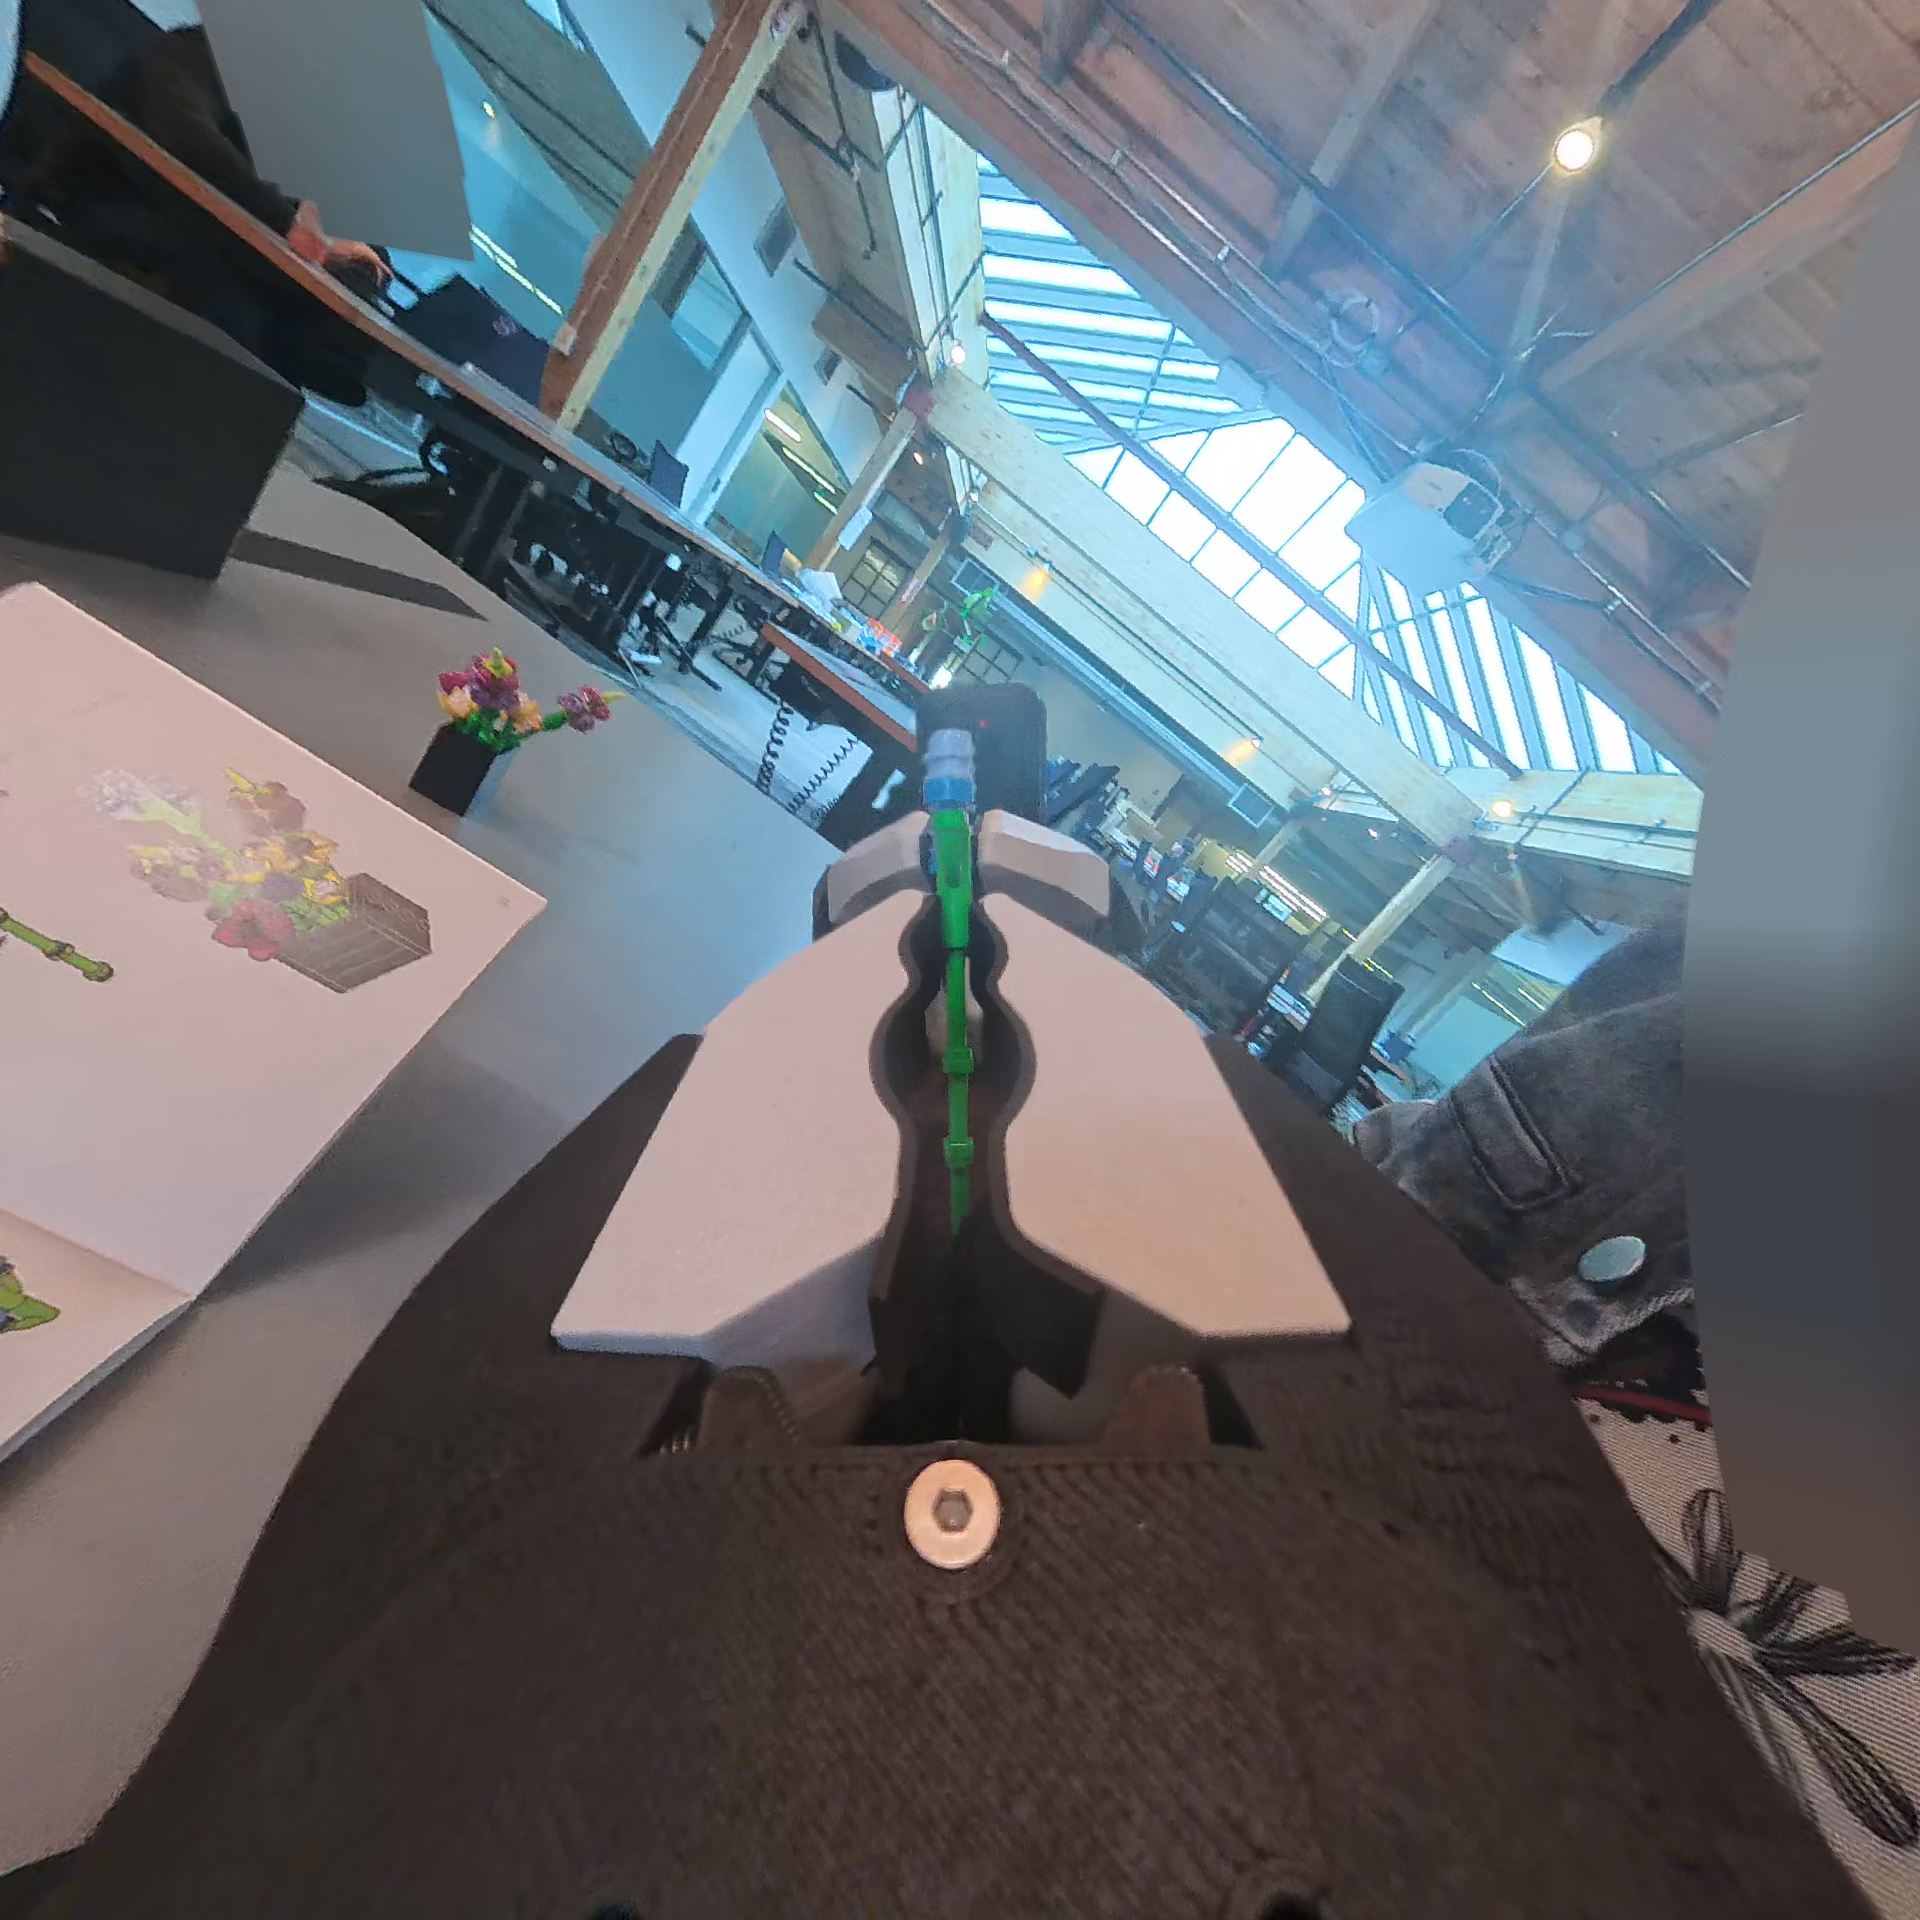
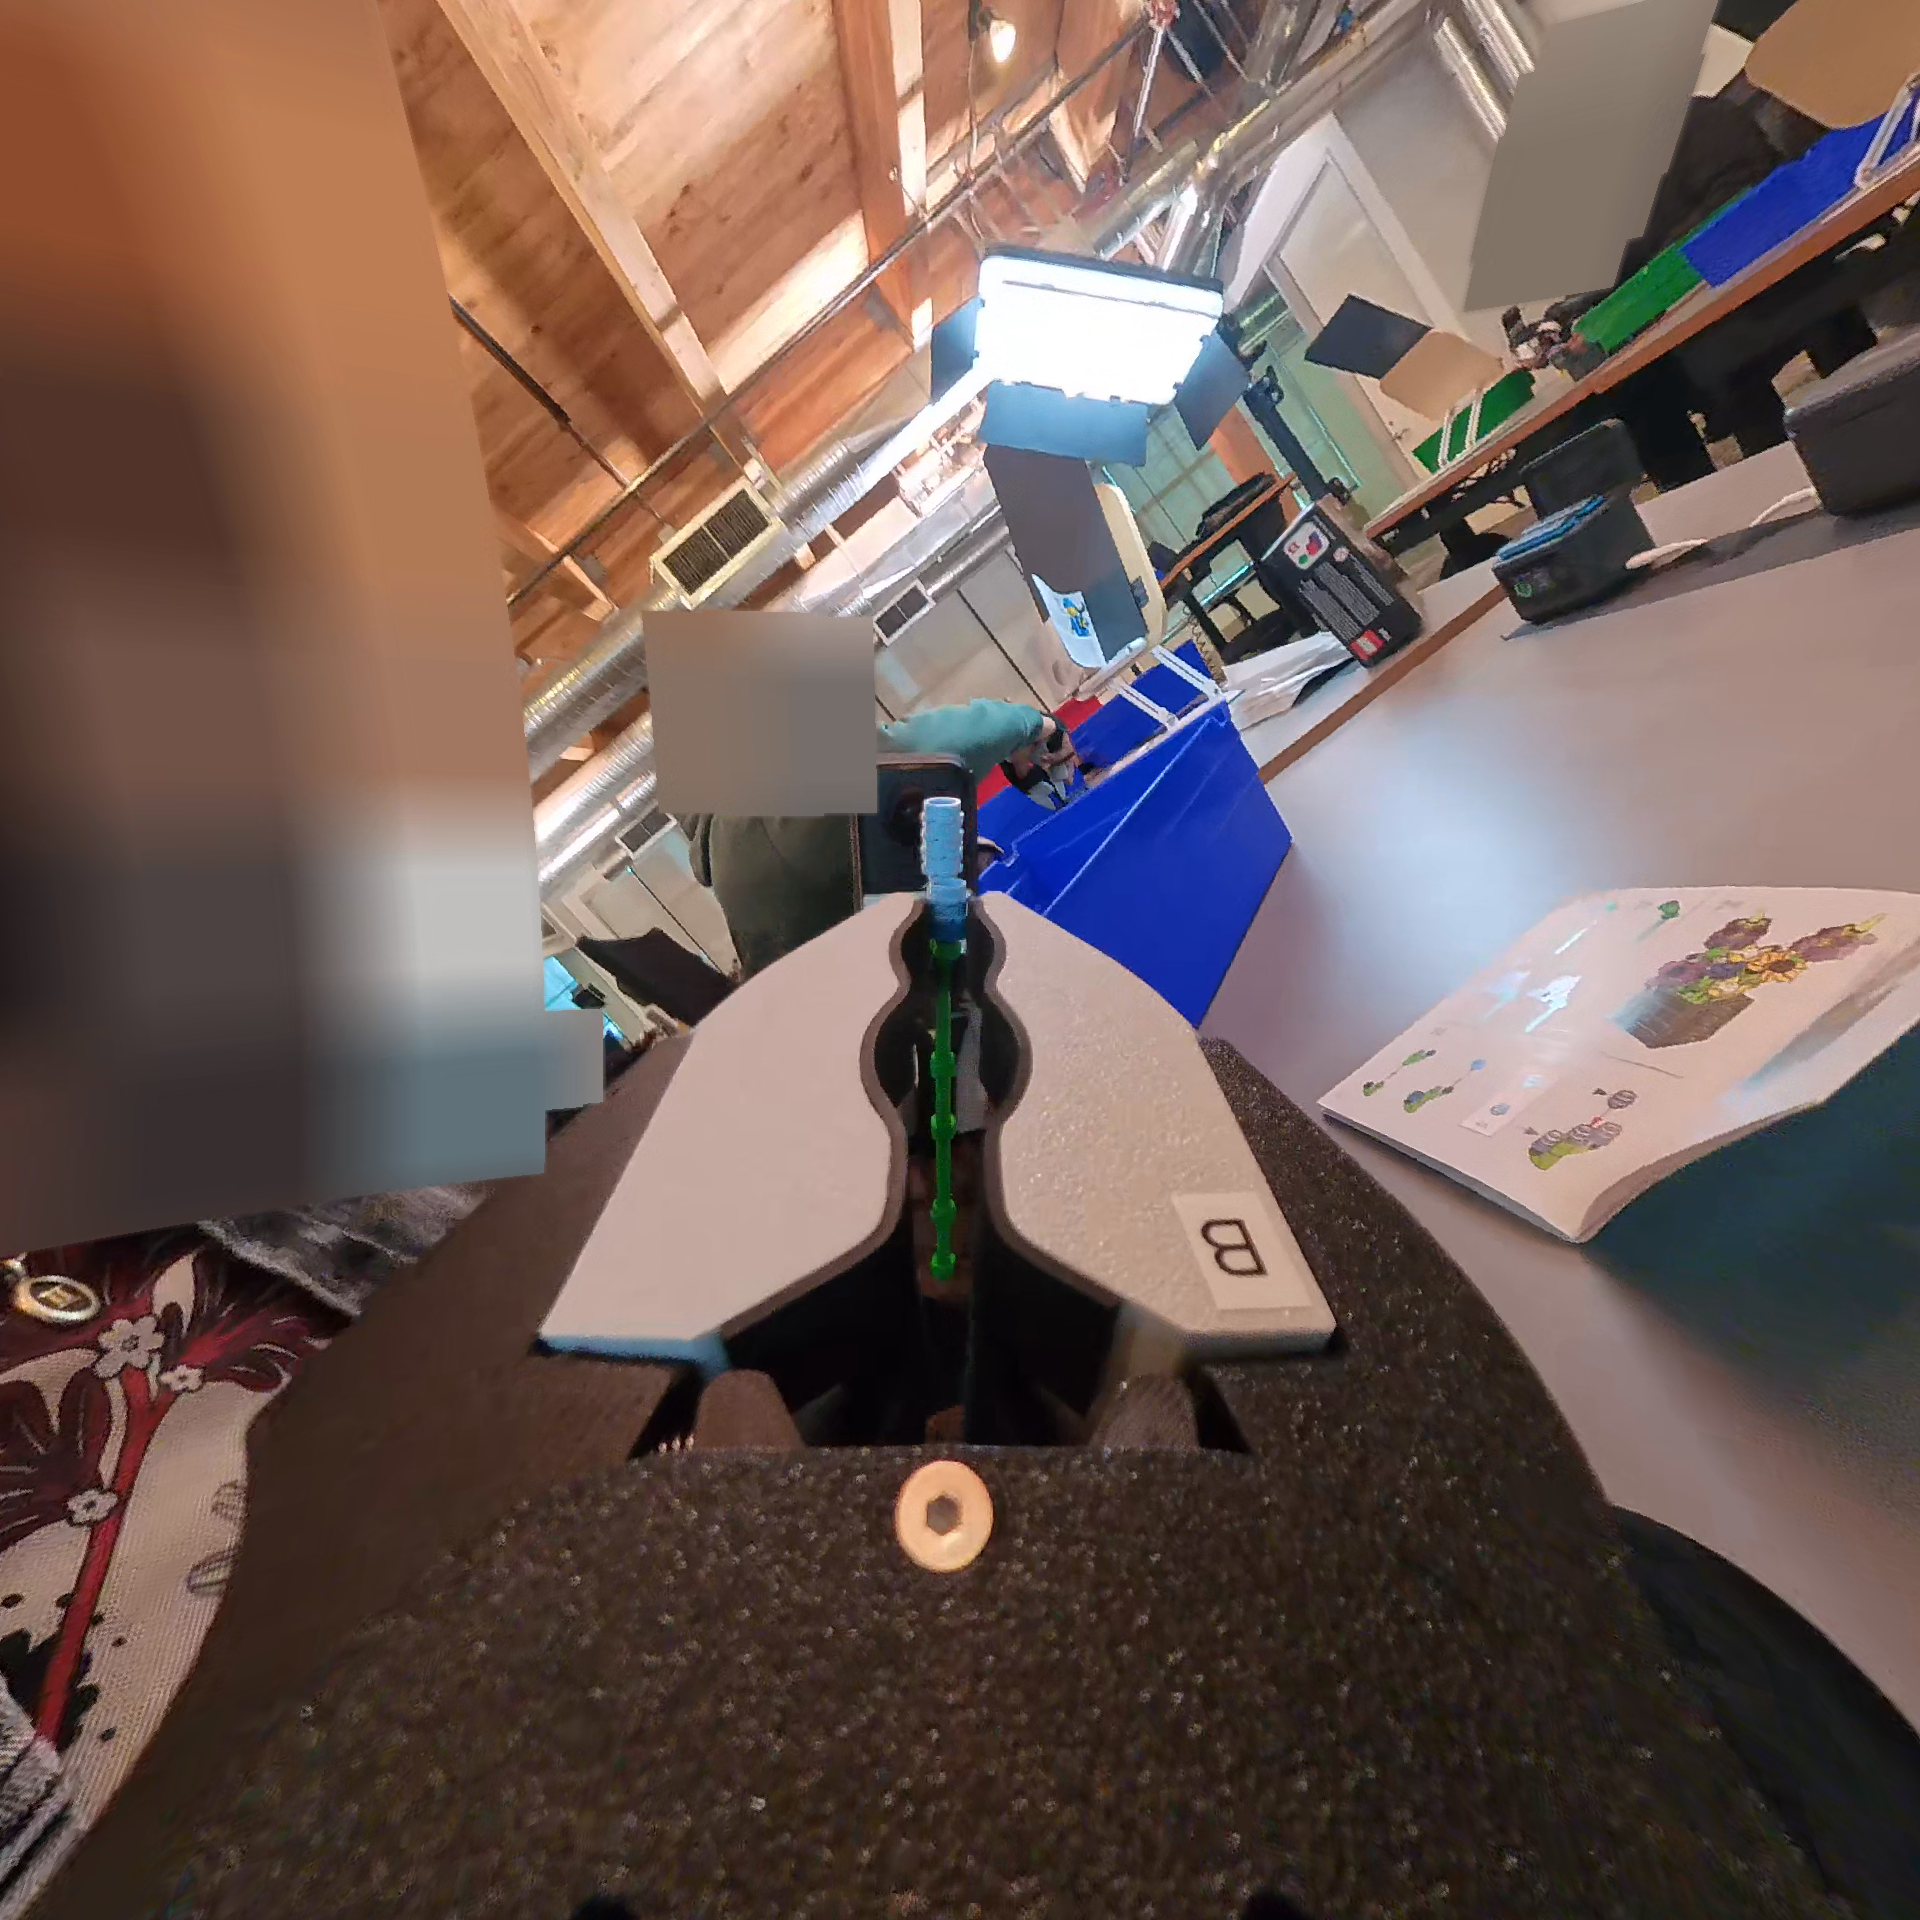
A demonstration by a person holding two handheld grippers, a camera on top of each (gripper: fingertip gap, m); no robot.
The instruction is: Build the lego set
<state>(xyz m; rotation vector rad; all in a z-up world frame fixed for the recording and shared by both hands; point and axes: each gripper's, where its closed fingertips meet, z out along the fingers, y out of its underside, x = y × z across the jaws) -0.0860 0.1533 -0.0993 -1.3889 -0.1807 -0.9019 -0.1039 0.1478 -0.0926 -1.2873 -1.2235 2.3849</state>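
Note:
A thin green lego stem point(image 1: 954, 997) with pale blue pieces point(image 1: 945, 774) on its far end is held up in the air. My left gripper point(image 1: 951, 920) is shut on the stem, which runs along the gap between its grey fingers. The right gripper's fingertips point(image 1: 1039, 862) face it and clamp the same stem just below the blue pieces. In the right wrist view my right gripper point(image 2: 948, 920) is shut on the stem point(image 2: 941, 1101) where its blue and white pieces point(image 2: 943, 842) begin. A finished lego flower bouquet point(image 1: 499, 707) in a black pot stands on the table.
An open instruction booklet point(image 1: 260, 935) point(image 2: 1662, 1049) lies on the grey table point(image 1: 644, 883) point(image 2: 1558, 779). A black box point(image 1: 125, 416) stands at the far left. Blue bins point(image 2: 1143, 831), dark cases point(image 2: 1579, 551) and a studio light point(image 2: 1091, 332) lie beyond. A person's jacket sleeve point(image 1: 1538, 1143) is close by. The grippers are tip to tip, or close to it. My right tips are roughly 25 centimeters from the finished lego flower bouquet point(image 1: 499, 707).

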